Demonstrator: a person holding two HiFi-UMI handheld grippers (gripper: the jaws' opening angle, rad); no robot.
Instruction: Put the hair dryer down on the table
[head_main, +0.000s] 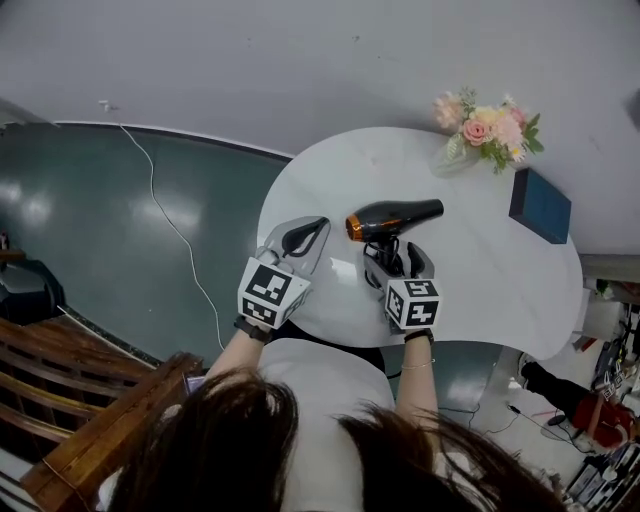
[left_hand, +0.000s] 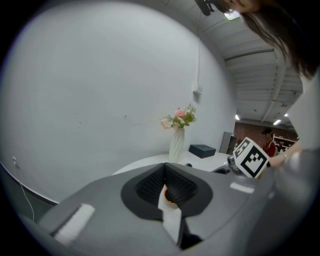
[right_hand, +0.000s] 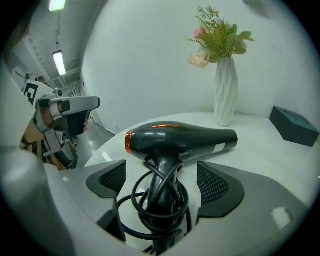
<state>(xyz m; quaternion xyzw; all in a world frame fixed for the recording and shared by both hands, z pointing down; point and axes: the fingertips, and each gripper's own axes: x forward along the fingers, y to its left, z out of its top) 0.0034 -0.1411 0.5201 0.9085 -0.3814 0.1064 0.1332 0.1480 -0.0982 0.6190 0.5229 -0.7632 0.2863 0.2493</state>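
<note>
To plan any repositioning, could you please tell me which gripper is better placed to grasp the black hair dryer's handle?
Right. The right gripper has open jaws astride the cord-wrapped handle of the black hair dryer on the white table; the left gripper is shut, off to the side.

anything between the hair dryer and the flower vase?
Nothing. Only bare white table lies between the hair dryer and the vase. The head view and the right gripper view both show this.
</note>
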